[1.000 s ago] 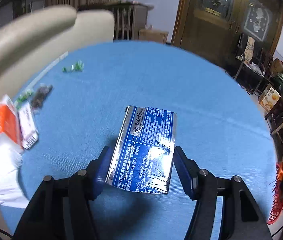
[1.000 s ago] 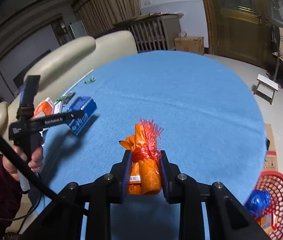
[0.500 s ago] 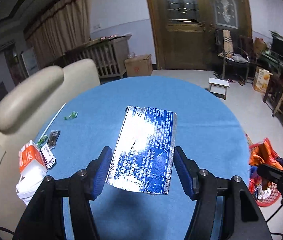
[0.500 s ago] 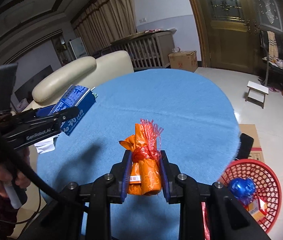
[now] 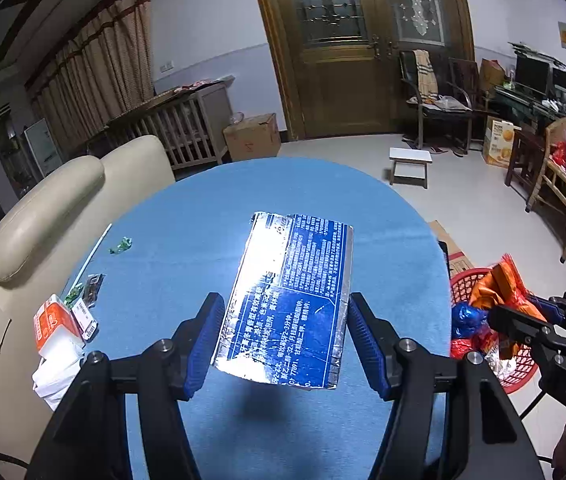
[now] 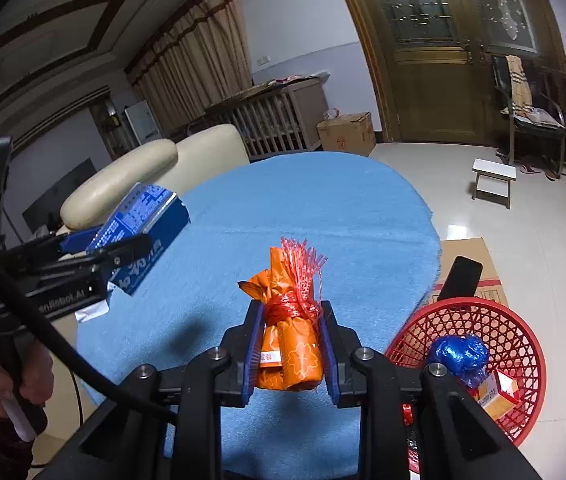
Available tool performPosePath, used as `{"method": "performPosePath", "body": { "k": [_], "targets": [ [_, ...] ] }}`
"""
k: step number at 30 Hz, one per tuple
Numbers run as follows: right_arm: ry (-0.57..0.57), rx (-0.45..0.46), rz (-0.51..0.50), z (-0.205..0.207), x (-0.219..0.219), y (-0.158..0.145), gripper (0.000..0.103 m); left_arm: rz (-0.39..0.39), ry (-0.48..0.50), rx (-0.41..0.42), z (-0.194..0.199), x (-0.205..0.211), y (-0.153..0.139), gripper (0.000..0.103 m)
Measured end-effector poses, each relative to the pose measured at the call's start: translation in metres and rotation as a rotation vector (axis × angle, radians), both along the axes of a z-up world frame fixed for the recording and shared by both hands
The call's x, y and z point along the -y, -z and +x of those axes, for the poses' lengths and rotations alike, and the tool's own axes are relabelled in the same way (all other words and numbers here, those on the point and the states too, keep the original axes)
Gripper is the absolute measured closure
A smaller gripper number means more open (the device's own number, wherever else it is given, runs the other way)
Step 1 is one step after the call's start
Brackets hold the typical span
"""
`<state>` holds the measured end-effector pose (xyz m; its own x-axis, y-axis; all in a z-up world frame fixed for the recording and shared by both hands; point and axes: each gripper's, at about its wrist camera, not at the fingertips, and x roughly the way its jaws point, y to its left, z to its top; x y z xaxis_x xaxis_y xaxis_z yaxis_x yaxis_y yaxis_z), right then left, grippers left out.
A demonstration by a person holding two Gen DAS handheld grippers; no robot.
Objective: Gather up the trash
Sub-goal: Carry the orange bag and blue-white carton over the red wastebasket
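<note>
My left gripper (image 5: 285, 340) is shut on a blue and silver box (image 5: 289, 300) and holds it above the round blue table (image 5: 203, 216). The box also shows in the right wrist view (image 6: 139, 224). My right gripper (image 6: 289, 354) is shut on an orange wrapper bundle (image 6: 289, 344) tied with red netting, held above the table's right edge. The bundle also shows in the left wrist view (image 5: 503, 288), over the red basket (image 5: 467, 280). The red basket (image 6: 523, 344) stands on the floor to the right and holds a blue foil ball (image 6: 459, 352) and small boxes.
An orange and white packet (image 5: 49, 320), white tissue (image 5: 55, 372), small wrappers (image 5: 91, 288) and a green wrapper (image 5: 121, 245) lie along the table's left edge. A cream chair (image 5: 43, 208) stands left. A cardboard box (image 6: 467, 256) lies behind the basket.
Both grippers have risen and swung right with their loads. The red basket has come closer in the right wrist view, and the orange bundle now shows over it in the left wrist view.
</note>
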<state>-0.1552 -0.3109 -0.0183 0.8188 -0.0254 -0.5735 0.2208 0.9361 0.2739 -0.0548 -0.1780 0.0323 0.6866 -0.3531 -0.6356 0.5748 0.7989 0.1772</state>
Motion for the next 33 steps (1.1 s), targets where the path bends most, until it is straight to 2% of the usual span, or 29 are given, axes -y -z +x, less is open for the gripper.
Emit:
{"method": "performPosePath", "body": {
  "k": [15, 33],
  "targets": [
    [0.026, 0.034, 0.065, -0.020, 0.022, 0.006, 0.074, 0.050, 0.045, 0.023, -0.030, 0.022, -0.001, 0.039],
    [0.109, 0.021, 0.172, -0.025, 0.060, 0.021, 0.074, 0.111, 0.120, -0.018, -0.023, 0.054, 0.012, 0.039]
  ]
}}
